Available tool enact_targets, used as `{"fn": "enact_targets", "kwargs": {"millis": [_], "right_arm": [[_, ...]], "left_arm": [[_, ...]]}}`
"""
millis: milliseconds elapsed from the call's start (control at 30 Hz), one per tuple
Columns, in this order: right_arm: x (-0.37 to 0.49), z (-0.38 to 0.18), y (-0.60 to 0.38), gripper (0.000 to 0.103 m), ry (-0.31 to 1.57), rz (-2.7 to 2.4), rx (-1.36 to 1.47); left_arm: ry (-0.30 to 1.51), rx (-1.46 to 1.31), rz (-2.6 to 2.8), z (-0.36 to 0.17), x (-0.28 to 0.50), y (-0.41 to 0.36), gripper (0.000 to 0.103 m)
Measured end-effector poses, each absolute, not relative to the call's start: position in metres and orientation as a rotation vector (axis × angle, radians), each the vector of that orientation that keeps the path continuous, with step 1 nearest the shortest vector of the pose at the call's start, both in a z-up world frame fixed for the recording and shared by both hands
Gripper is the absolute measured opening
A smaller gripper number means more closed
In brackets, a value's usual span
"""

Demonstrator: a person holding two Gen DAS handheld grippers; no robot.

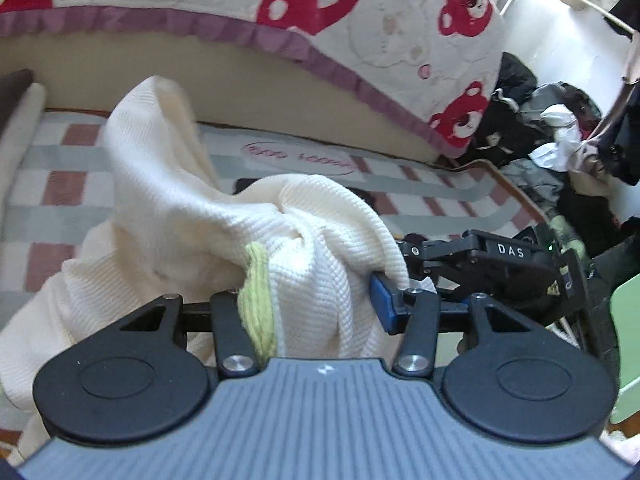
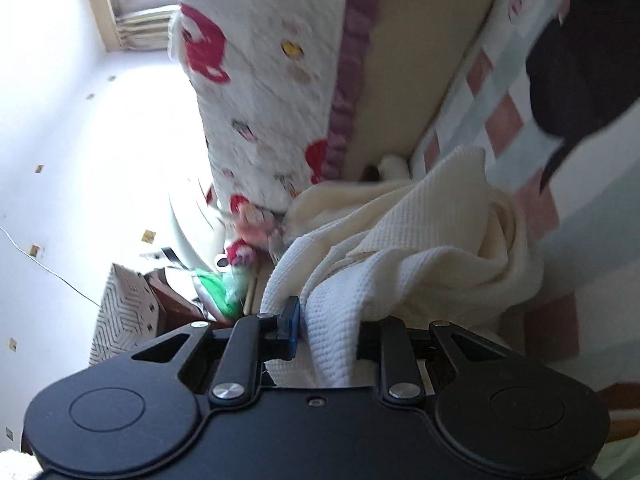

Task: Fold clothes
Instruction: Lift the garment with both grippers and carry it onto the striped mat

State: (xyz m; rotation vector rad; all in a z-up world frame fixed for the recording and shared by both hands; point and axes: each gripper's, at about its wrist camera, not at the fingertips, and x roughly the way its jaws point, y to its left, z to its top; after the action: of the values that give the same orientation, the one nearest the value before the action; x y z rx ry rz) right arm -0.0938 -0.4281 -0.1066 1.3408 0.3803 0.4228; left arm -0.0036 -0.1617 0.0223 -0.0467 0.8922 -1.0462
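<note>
A cream waffle-knit garment (image 1: 192, 216) with a yellow-green trim (image 1: 258, 300) hangs bunched over the checked bed cover (image 1: 60, 184). My left gripper (image 1: 320, 304) is shut on a thick fold of it; the cloth hides most of both fingers, only a blue pad (image 1: 380, 300) shows. My right gripper (image 1: 404, 276) comes in from the right in the left wrist view, right beside the left one, and grips the same garment. In the right wrist view, which is rolled sideways, the right gripper (image 2: 328, 328) is shut on the cream garment (image 2: 420, 248), which trails down to the bed.
A bear-print quilt (image 1: 360, 12) drapes the beige headboard (image 1: 200, 72) behind. A pile of dark clothes (image 1: 552, 148) lies at the right. A dark garment (image 2: 580, 60) lies on the bed cover (image 2: 500, 120). A patterned box (image 2: 124, 312) and clutter sit beside the bed.
</note>
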Motion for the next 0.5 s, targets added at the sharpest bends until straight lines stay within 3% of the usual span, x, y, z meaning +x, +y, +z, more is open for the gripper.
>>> {"fn": "enact_targets", "kwargs": {"millis": [500], "right_arm": [[-0.115, -0.12, -0.469, 0.027, 0.307, 0.419, 1.373]], "left_arm": [[0.953, 0.066, -1.124, 0.022, 0.001, -0.216, 0.048]]}}
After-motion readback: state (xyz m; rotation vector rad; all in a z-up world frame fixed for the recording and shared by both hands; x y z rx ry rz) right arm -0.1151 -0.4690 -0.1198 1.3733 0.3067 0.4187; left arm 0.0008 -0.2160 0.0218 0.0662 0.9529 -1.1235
